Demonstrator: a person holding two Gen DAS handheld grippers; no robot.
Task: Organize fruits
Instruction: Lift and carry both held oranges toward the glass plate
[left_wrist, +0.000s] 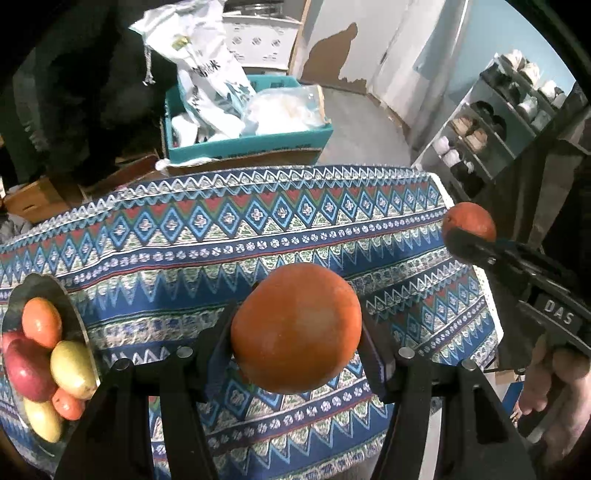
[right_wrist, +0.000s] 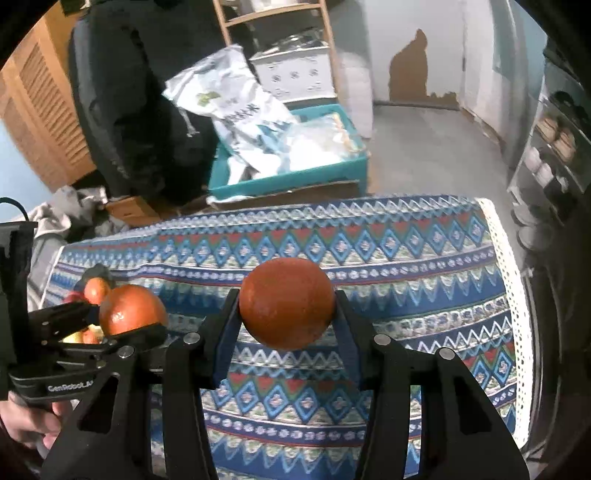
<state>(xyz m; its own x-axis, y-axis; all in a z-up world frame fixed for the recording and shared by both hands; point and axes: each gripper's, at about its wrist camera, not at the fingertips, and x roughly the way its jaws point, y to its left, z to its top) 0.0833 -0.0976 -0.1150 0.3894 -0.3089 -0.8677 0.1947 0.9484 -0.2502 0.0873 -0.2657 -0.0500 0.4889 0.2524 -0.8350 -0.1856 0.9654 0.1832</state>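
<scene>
**Two Oranges Up in the Air**

The left gripper (left_wrist: 295, 328) squeezes a big orange (left_wrist: 295, 328) tight between its two black fingers (left_wrist: 218, 339). The orange is up in the air, above the tablecloth (left_wrist: 221, 236) with blue, red and green zigzags and diamonds.

The right gripper (right_wrist: 288, 304) squeezes a second orange (right_wrist: 288, 304) the same way, one finger on each side. This one also hangs above the cloth and does not touch it. From the left camera you can see it far to the right, near the edge of the table, with a hand (left_wrist: 557, 398) on the black handle.

On the left side of the table sits a shiny metal plate (left_wrist: 44, 288). It has a pile of fruit on it. There is a small orange fruit (left_wrist: 41, 322) at the top, a red apple (left_wrist: 26, 369) in the middle, and two yellow fruits (left_wrist: 72, 369) beside it. Another little orange one peeks out low down.

Behind the table is a teal box (left_wrist: 251, 146) full of white bags. A shoe rack (left_wrist: 495, 129) stands to the right
</scene>
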